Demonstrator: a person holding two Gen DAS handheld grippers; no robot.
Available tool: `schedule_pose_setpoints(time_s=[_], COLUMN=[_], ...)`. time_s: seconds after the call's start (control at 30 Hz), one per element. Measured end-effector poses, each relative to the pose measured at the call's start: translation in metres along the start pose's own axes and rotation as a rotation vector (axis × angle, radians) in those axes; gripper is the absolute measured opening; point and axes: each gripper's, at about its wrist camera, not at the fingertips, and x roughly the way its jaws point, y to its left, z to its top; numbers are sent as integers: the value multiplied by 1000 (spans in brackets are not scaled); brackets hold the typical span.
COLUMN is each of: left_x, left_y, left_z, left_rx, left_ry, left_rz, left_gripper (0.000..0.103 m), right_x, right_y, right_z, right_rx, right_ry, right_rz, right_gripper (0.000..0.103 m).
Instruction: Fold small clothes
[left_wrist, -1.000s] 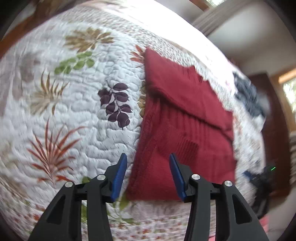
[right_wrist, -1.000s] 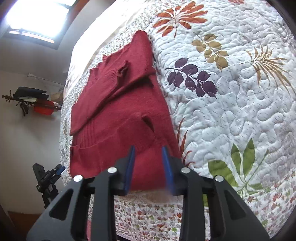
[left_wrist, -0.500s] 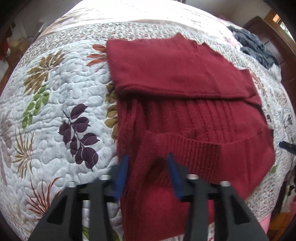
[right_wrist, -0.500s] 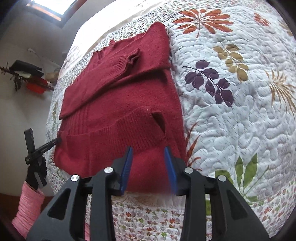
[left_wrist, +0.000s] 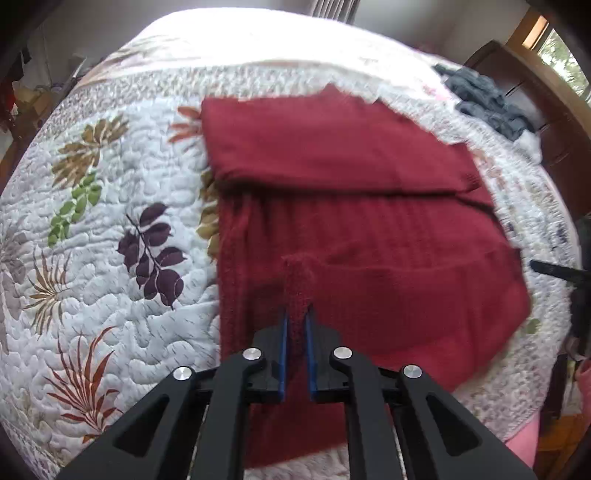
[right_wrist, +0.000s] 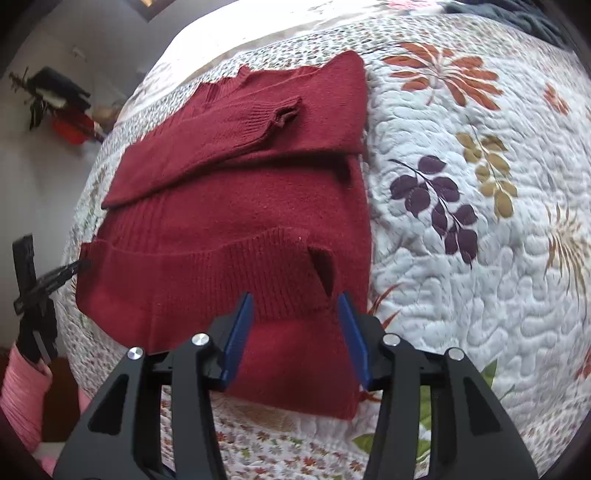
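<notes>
Sweater (left_wrist: 369, 229) in dark red knit lies spread on the bed, over a white quilt (left_wrist: 110, 221) stitched with leaf prints in purple, green, tan and rust. Its upper part is covered by sleeves folded across the chest; one ribbed cuff (right_wrist: 280, 114) shows clearly from the right wrist camera, resting on top of the body. The ribbed hem band (right_wrist: 221, 266) lies folded up over the lower half, with a small gap in the fabric near its right end.

The left tool (left_wrist: 295, 332) is clenched on a pinch of the sweater's knit, the blue pads nearly together with a ridge of red fabric standing up between them, near the garment's left edge. The right tool (right_wrist: 295, 325) is released, its blue pads (right_wrist: 240, 325) wide apart and held just over the lower right part of the sweater, straddling the hem band without gripping it.

At the far corner of the bed a heap of dark grey clothes (left_wrist: 484, 99) sits beside a brown wooden cabinet (left_wrist: 535, 107). A pink sleeve (right_wrist: 22, 387) shows at the edge of the right view.
</notes>
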Motion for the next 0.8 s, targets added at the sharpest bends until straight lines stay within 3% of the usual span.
schedule_pose_setpoints(time_s=[0.13,0.3,0.4,0.47,0.5,0.67,0.8], left_x=[23,36,36,33,31,11,11], left_y=[5,2,1,-5,-8,-11,-9], left_z=[7,11,11,9,9,2,-7], left_rx=[-30,-30,-25,-19,-14,-25,-24], left_ry=[40,58,52,41,32,-25,-16], left_rz=[19,16,17,17,20,-19,-2], left_gripper=[20,23,15,9,8,8,8], right_x=[15,41,48,48,46,22,15], right_y=[4,3,4,5,6,11,7], right_z=[9,16,16,15,13,1,-6], right_rx=[-56,-83,-94,-88,-87,-108,-92], right_ry=[26,77,87,83,77,27,27], right_rz=[-53,-85,-93,-71,-69,-47,-44], right_gripper=[59,58,35,10,6,5,5])
